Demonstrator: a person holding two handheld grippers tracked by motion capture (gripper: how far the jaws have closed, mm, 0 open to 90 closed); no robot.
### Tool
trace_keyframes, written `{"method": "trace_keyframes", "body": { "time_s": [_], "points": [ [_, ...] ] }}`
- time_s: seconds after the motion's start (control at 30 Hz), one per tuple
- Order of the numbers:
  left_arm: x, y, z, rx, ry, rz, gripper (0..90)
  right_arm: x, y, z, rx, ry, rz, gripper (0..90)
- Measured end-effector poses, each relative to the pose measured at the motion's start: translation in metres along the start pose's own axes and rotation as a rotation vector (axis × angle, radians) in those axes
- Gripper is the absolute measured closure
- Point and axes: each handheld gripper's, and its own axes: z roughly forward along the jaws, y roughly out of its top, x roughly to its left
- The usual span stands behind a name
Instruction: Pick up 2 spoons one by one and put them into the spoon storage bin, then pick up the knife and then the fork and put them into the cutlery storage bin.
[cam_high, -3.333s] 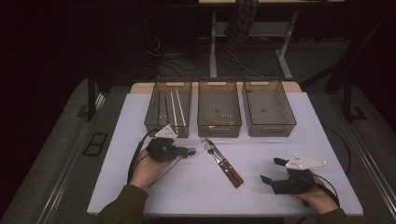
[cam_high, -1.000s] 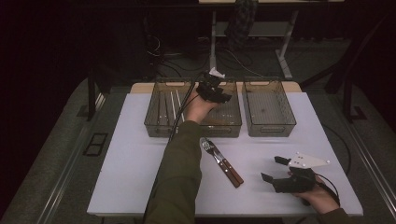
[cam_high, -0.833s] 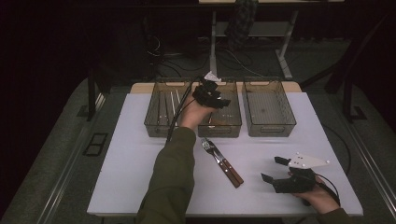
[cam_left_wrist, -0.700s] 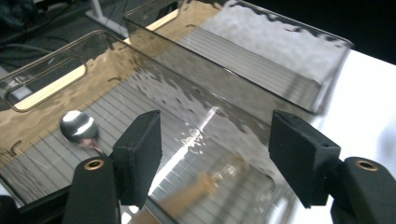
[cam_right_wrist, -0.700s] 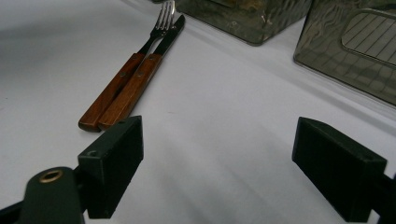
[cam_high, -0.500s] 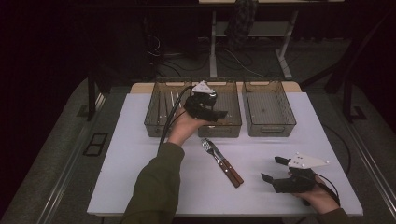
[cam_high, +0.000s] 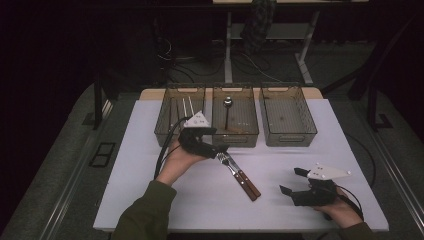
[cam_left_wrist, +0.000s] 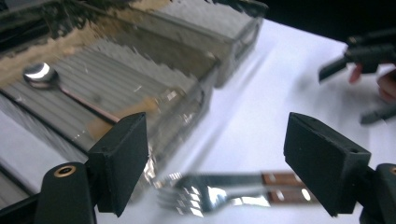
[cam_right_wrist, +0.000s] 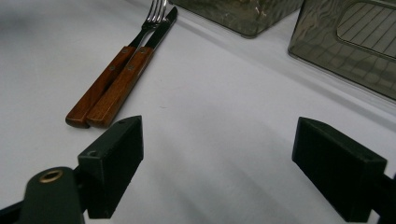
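Observation:
A fork (cam_high: 231, 165) and a knife (cam_high: 245, 180) with wooden handles lie side by side in the middle of the white table (cam_high: 150, 190). My left gripper (cam_high: 217, 148) hovers open just left of the fork's tines. In the left gripper view the fork (cam_left_wrist: 210, 186) lies low between the spread jaws of that gripper (cam_left_wrist: 219, 154). A spoon (cam_high: 227, 112) rests in the middle bin (cam_high: 235, 137). My right gripper (cam_high: 291, 181) stands open on the table near the front right, with the knife (cam_right_wrist: 126, 79) and the fork (cam_right_wrist: 135, 42) ahead to its left.
Three smoky plastic bins stand in a row at the back. The left bin (cam_high: 165, 125) holds thin sticks and the right bin (cam_high: 310, 122) looks bare. Cables trail from both grippers. The table's front edge lies close to both hands.
My left gripper has drawn back from over the middle bin and come down to the table beside the fork's tines. The right gripper has stayed put.

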Motion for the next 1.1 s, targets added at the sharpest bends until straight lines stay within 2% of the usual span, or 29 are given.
{"method": "trace_keyframes", "body": {
  "time_s": [0.23,0.3,0.43,0.53,0.7,0.87,1.1],
  "points": [
    [-0.019,-0.033,-0.007,0.047,-0.013,0.020,21.9,0.000,0.000,0.000,0.002,-0.001,-0.003,16.3],
    [-0.024,-0.041,-0.008,0.046,-0.016,0.016,25.1,0.000,0.000,0.001,0.005,0.000,-0.004,16.3],
    [-0.031,-0.057,-0.008,0.083,-0.050,0.012,32.8,0.001,0.000,0.001,0.006,-0.001,-0.010,16.3],
    [-0.034,-0.064,-0.007,0.108,-0.059,0.012,34.4,0.002,0.000,0.001,0.008,-0.001,-0.014,16.3],
    [-0.034,-0.074,-0.013,0.119,-0.054,0.001,28.5,0.003,0.001,0.001,0.010,0.018,-0.014,16.3],
    [-0.034,-0.086,-0.023,0.106,-0.016,-0.010,18.2,0.005,0.003,0.002,0.008,0.021,0.005,16.3],
    [-0.032,-0.097,-0.039,0.103,0.022,-0.039,10.3,0.011,0.015,0.008,0.049,0.045,0.030,15.9]
  ]
}}
